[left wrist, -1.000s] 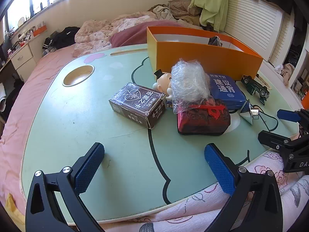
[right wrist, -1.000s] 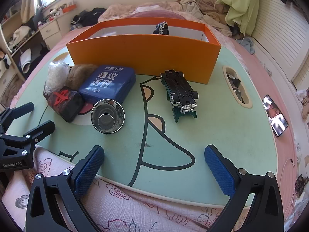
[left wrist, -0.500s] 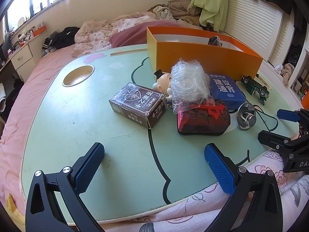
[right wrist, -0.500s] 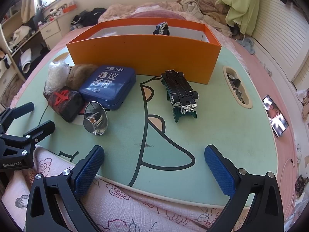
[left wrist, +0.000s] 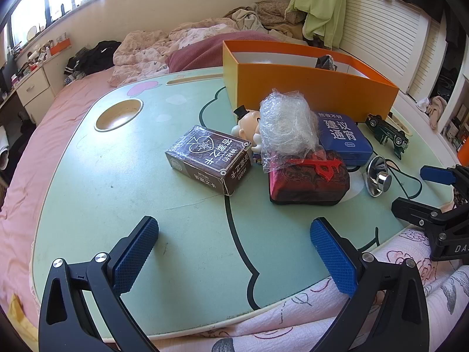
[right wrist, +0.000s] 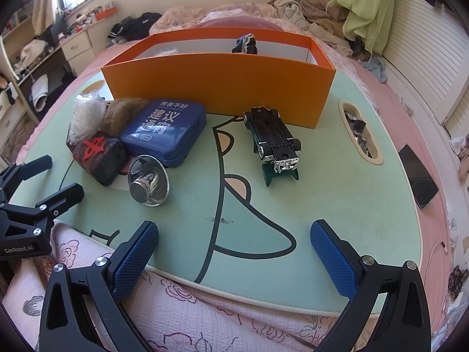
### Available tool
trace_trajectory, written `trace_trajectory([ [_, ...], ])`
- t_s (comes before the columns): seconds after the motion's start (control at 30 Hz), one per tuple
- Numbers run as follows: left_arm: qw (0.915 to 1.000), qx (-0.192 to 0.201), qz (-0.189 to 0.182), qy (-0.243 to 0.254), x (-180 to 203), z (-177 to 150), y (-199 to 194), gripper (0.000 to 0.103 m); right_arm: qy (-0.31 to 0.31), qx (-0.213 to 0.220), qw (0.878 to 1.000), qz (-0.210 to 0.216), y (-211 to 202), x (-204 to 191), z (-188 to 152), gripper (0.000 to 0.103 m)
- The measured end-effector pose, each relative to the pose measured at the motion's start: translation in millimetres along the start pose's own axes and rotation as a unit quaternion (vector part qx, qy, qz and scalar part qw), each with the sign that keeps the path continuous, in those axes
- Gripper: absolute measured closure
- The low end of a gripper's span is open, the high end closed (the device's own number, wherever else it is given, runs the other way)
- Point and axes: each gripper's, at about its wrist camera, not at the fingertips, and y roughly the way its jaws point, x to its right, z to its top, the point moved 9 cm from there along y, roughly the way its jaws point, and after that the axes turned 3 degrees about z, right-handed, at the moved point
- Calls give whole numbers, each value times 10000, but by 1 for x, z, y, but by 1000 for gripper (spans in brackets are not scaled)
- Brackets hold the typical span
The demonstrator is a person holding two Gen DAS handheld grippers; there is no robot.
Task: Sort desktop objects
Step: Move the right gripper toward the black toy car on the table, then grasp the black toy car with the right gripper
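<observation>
While both grippers, left and right, hang open and empty at the near edge, the steel cup has rolled, mouth now facing away. It lies loose beside the blue tin (nothing grips it), well short of the orange box.

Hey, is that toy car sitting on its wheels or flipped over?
Flipped over. The toy car lies on its roof on the table, black underside and wheels facing up, just in front of the orange box.

Ahead of the left claw: a glossy cardboard box, crinkled clear plastic wrap, a mirror-bright metal cup; matt desk.
</observation>
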Motion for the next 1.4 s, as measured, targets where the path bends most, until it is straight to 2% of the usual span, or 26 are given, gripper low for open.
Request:
trace_trajectory([
  [0.07,10000,1,0,-4,0,0,0,0,69,61,9999,46,-2,1,4,1],
  [0.2,10000,6,-4,2,2,0,-1,0,666,444,9966,183,-16,18,11,23],
  [0.33,10000,7,-1,2,1,1,-1,0,1161,775,9897,309,-28,43,23,25],
  [0.47,10000,8,1,-1,1,1,-1,0,980,729,9923,196,-28,43,40,25],
  [0.63,10000,11,4,-4,2,0,-1,0,365,592,9973,-238,-12,28,62,33],
  [0.73,10000,11,5,-4,1,0,-1,0,355,294,9988,-189,9,33,71,33],
  [0.77,10000,13,7,-4,2,1,-2,0,440,143,9989,-98,18,34,72,39],
  [0.8,10000,14,8,-6,2,1,-2,0,498,107,9987,-39,22,35,72,53],
  [0.83,10000,12,11,-4,3,2,-3,0,524,141,9985,-45,24,37,73,57],
  [0.9,10000,17,2,-8,3,1,-3,0,498,222,9985,-30,25,40,71,75],
  [1.03,10000,56,-56,-47,5,2,-6,0,513,544,9970,196,17,36,57,75],
  [1.2,9984,212,-434,-306,-2,6,-13,0,738,941,9912,574,0,35,46,76],
  [1.3,9954,473,-693,-471,-3,14,-26,0,779,1234,9868,696,-15,35,51,76],
  [1.4,9921,822,-807,-494,-1,31,-42,0,668,1110,9887,758,-12,29,49,76],
])
